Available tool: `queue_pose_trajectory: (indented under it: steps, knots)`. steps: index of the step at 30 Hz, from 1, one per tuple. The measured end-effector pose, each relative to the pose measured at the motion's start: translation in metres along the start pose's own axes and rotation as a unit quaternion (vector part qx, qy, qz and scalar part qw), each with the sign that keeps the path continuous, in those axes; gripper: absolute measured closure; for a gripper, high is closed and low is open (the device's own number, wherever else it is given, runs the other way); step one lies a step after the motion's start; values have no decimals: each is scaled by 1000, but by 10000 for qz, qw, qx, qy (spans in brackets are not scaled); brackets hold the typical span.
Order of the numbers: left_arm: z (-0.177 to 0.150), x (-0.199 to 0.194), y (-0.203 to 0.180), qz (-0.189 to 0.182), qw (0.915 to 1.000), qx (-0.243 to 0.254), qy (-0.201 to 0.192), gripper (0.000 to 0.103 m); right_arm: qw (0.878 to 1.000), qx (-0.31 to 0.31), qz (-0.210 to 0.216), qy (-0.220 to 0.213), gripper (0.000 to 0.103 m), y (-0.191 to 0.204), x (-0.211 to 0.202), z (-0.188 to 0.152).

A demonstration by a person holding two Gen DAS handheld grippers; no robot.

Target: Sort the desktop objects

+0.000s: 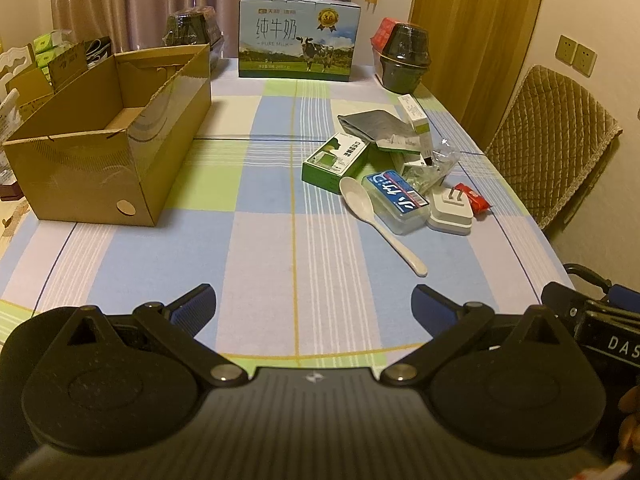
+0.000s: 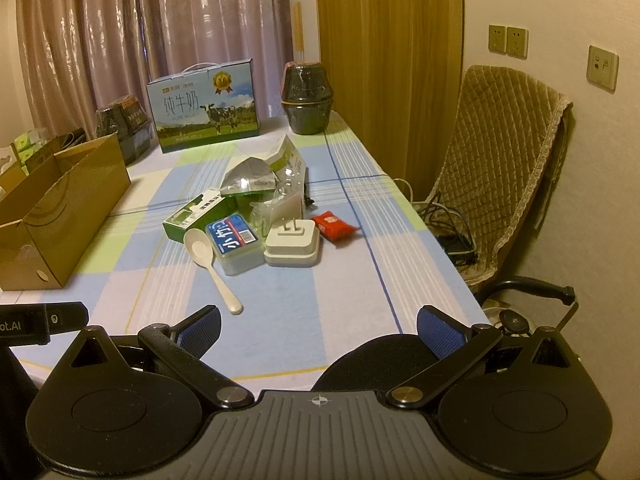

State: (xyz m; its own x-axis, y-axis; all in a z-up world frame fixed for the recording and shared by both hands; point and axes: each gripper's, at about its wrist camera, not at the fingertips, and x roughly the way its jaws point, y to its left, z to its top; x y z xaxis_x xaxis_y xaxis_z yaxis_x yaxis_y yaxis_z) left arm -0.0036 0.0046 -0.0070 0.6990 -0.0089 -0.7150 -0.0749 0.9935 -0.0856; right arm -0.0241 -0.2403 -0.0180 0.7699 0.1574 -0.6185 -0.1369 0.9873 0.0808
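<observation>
— Over the checked tablecloth point(image 1: 256, 240), what are your fingers doing?

— My left gripper point(image 1: 314, 300) is spread as wide as it goes, blue pads apart, with nothing between them but cloth below. My right gripper point(image 2: 318, 322) stands just as wide, and it holds and touches nothing either.

— Where are the things to sort?

— Largest first: the open cardboard box point(image 1: 112, 140) sits at the table's left side, well apart from the rest. The clutter lies toward the right edge. A green carton point(image 1: 334, 162) lies flat, a grey foil pouch point(image 1: 372, 126) behind it. Just beside the carton are the clear case with a blue label point(image 1: 396, 200), the white plug adapter point(image 1: 450, 208) with its prongs up, the white spoon point(image 1: 380, 224) with its bowl against the case, and the small red packet point(image 1: 474, 198) next to the adapter.

— Anything you can't make out?

— Crumpled clear plastic point(image 1: 438, 164) covers what lies behind the case; I cannot tell what is under it. A white-and-green box point(image 1: 416, 114) is partly hidden by the pouch. The milk carton point(image 1: 298, 38) and dark wrapped tubs point(image 1: 404, 58) at the far end are whole, but the tubs' labels are unreadable. The cardboard box's left wall is cut off in my right view.
</observation>
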Motion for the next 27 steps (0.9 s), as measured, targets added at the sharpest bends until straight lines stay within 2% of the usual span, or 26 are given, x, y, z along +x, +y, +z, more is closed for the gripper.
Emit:
queue_pose_trajectory:
  steps: [17,23,27]
  knots:
    - [2,7,-3,-83,10000,13,42,1,9999,41,24,110,2,-4,5,1]
    - [5,12,-3,-126,9999,54,47,1,9992,70,272,296,2,-6,11,13]
    - [13,20,-4,-160,9998,70,45,1,9993,-197,309,109,2,-6,12,28]
